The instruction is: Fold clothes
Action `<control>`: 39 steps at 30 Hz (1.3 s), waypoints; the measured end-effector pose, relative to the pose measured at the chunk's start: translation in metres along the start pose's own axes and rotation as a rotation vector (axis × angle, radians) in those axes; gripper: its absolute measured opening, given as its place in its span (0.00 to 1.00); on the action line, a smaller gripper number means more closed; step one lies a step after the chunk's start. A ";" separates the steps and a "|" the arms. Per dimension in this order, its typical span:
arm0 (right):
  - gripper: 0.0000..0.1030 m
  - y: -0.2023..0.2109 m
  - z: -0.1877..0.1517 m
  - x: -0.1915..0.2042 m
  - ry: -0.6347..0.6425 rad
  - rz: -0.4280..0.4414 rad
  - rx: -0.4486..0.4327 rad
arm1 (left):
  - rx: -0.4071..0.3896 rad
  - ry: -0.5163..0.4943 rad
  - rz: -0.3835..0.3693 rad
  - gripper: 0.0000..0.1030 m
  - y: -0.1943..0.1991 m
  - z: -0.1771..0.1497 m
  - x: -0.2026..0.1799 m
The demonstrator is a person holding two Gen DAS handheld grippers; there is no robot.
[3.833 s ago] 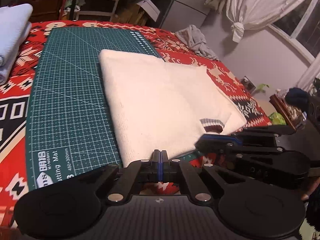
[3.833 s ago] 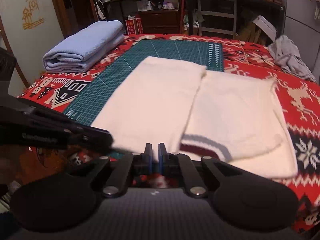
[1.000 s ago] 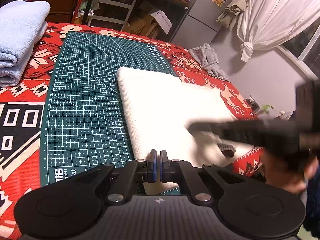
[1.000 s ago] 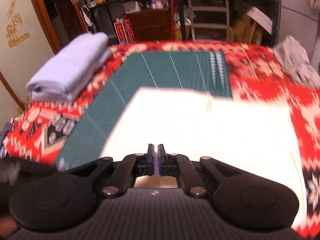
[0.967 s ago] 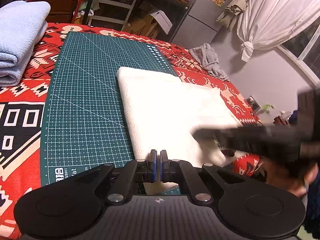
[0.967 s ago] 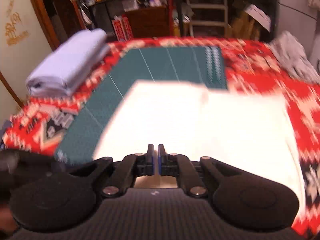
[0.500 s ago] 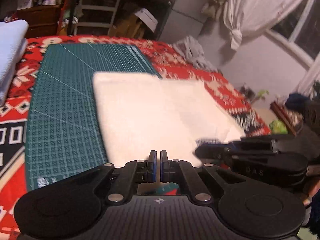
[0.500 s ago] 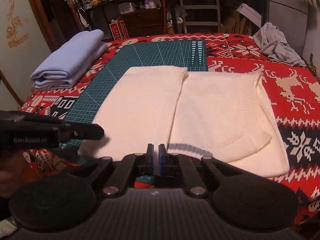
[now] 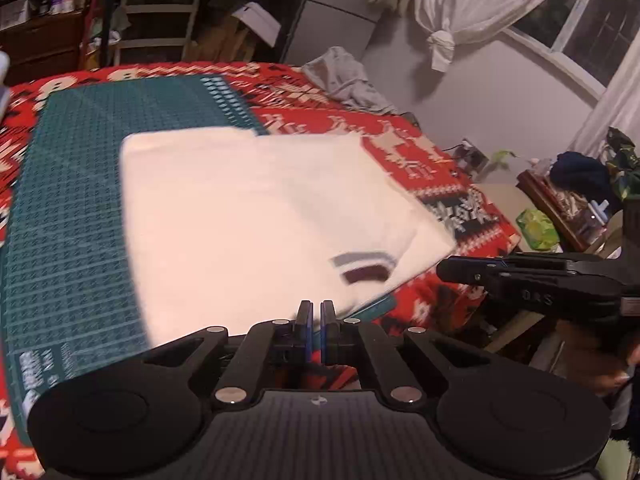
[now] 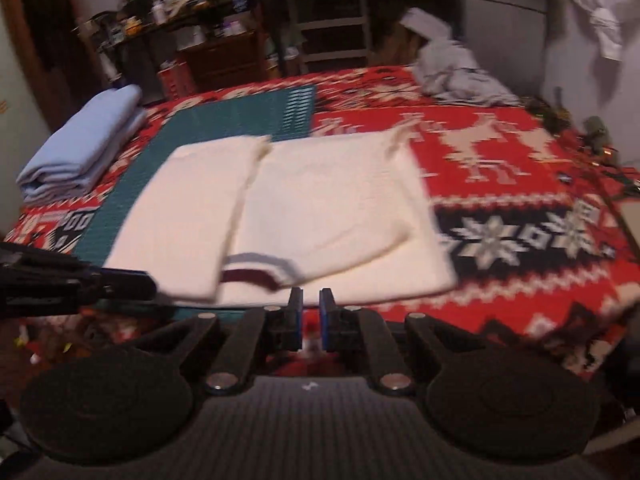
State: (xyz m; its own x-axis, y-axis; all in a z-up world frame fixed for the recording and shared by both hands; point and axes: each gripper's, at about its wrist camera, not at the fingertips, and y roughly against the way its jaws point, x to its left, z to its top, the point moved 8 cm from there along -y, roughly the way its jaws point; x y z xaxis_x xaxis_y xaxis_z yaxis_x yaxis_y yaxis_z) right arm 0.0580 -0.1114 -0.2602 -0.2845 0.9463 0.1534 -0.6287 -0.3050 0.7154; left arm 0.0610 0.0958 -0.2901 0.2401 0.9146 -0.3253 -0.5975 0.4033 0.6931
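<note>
A cream knit sweater lies flat, already folded in from both sides, partly on the green cutting mat and partly on the red patterned blanket. A sleeve cuff with grey and maroon stripes rests on top near the front edge

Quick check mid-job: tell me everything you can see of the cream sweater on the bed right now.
The cream sweater looks like soft knit, lying flat and partly folded, its left part doubled over the middle. A sleeve cuff with grey and maroon stripes lies on top near the front edge. It rests half on the green cutting mat, half on the red patterned blanket. Neither gripper visibly holds it.
</note>
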 end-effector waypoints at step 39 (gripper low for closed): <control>0.07 0.010 0.025 0.013 0.001 0.137 -0.152 | 0.210 0.043 -0.070 0.53 -0.119 0.113 -0.073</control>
State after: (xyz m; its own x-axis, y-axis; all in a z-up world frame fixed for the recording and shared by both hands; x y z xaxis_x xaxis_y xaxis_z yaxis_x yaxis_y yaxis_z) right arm 0.0662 -0.0999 -0.2346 -0.3752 0.8950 0.2412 -0.6863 -0.4431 0.5767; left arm 0.2014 -0.0156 -0.2765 0.2399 0.8839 -0.4014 -0.4066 0.4669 0.7853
